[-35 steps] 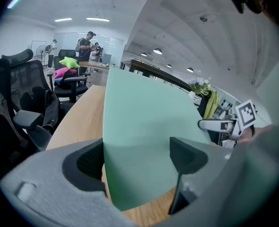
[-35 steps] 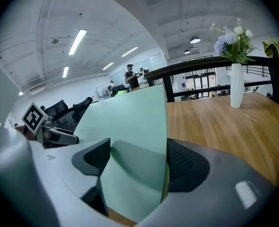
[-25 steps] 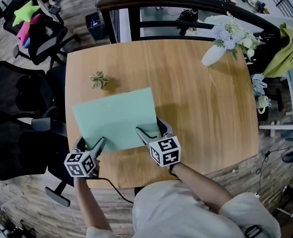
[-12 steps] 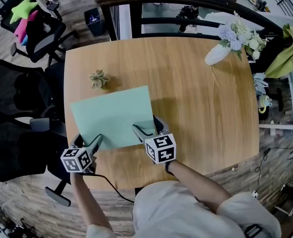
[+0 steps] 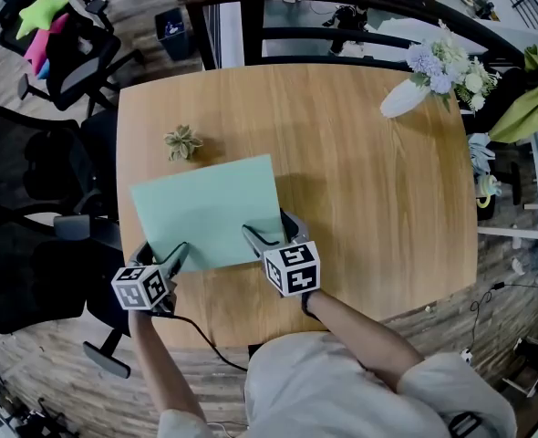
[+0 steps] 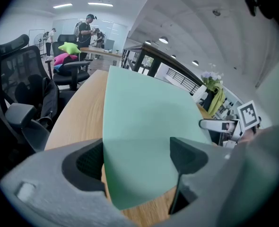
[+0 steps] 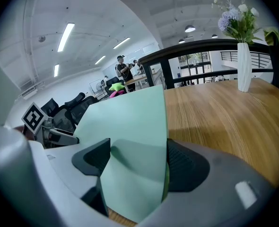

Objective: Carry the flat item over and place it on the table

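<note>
a pale green flat sheet [image 5: 205,210] lies low over the near left part of the light wooden table [image 5: 369,181], throwing a shadow on the wood along its right edge. whether its far edge touches the top i cannot tell. the left gripper [image 5: 164,263] holds the sheet's near left corner; in the left gripper view its jaws stand fairly wide, with the corner filling the gap between the dark pads. the right gripper [image 5: 271,235] holds the near right corner, its jaws likewise wide, and the sheet is buckled into a soft fold between them. beyond the sheet sits a small dried green plant [image 5: 182,141]. a white vase of pale flowers [image 5: 413,94] lies at the far right corner. black mesh office chairs [image 5: 32,208] stand left of the table.
</note>
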The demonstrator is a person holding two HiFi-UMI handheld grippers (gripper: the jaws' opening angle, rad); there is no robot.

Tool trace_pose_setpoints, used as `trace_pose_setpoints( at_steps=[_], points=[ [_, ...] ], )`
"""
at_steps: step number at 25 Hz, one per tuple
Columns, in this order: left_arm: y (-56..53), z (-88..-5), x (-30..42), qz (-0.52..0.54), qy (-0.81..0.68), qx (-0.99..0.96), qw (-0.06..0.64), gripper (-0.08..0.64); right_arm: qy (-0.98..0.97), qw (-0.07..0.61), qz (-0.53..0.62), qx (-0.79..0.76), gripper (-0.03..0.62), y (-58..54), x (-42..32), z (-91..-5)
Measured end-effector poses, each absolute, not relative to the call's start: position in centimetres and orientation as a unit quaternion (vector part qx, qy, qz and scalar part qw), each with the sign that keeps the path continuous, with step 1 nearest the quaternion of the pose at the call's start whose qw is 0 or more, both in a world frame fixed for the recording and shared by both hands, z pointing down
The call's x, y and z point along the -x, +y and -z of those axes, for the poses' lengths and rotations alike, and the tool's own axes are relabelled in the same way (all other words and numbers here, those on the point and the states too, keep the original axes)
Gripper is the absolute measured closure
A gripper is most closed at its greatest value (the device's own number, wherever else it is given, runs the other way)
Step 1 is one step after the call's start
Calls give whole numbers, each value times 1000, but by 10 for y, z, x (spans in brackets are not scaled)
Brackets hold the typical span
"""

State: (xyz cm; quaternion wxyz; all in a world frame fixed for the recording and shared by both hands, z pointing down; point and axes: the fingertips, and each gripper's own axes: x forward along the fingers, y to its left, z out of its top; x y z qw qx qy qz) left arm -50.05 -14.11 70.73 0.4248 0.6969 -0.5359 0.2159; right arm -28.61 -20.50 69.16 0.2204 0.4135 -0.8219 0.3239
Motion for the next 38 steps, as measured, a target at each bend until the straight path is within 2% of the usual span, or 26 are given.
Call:
trace_pose_setpoints(
  at_steps=[38],
  points=[
    [-158,-727,514,-240,-515,-697,437,121,-800,234,-362,-417,213,-209,297,-716]
  ],
)
